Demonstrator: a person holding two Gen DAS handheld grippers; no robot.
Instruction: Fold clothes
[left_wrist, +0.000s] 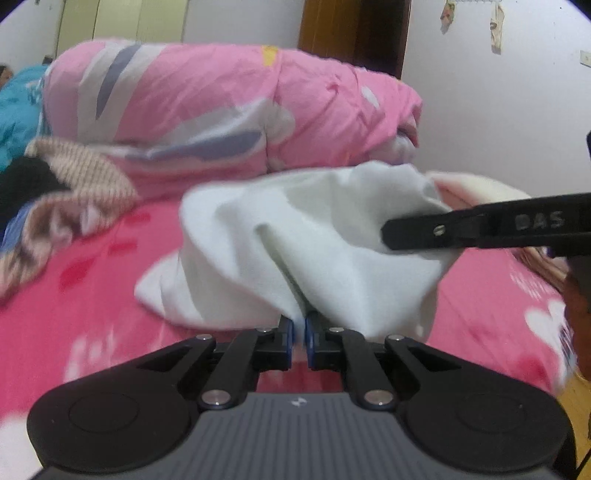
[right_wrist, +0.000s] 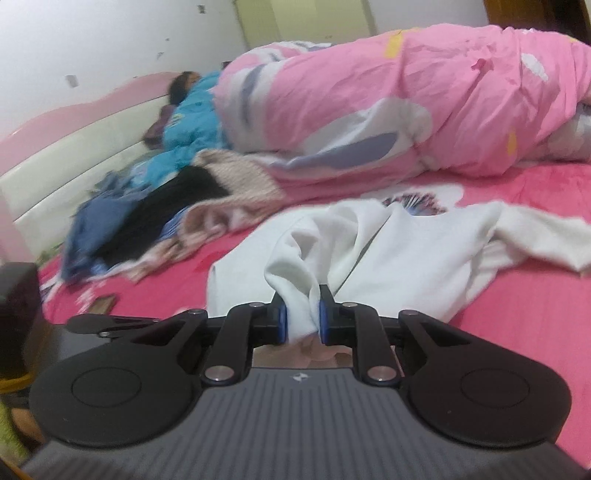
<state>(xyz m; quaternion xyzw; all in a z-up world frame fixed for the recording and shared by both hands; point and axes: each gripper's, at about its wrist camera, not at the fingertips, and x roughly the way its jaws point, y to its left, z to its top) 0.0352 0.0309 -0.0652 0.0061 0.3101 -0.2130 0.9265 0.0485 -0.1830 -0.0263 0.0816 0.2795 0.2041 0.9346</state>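
The soft white fleece garment (right_wrist: 388, 251) lies bunched on the bright pink printed bed sheet (right_wrist: 517, 295), part lifted and part still resting on it, with 1 long sleeve-like end trailing off to the right in the right wrist view. Both tools have hold of it. The left gripper (left_wrist: 299, 332) has its jaws pinched nearly together on a thin fold of the cloth, and the right gripper (right_wrist: 300, 317) has its jaws clamped on a thicker gathered wad, so they stand a little wider apart.

Risks, as I judge them:

- The left hold takes very little cloth (only a sliver shows between the blue pads (left_wrist: 290, 332)), so a sharp pull could tug it free and drop that side.
- The right hold is on a bunch, not a clean edge; a fold made from it would likely come out crooked or lumpy.
- The 2 grips sit close together, so the garment sags between and around them; lifting it without spreading may trap creases.
- The trailing end could drag on the sheet or catch the rumpled pile of striped knit and dark clothes (right_wrist: 155, 221) nearby.
- The big pink patterned quilt (right_wrist: 406, 103) lies just behind, leaving little flat room to lay the garment out.

Both views are smeared, so exact edges are hard to tell.
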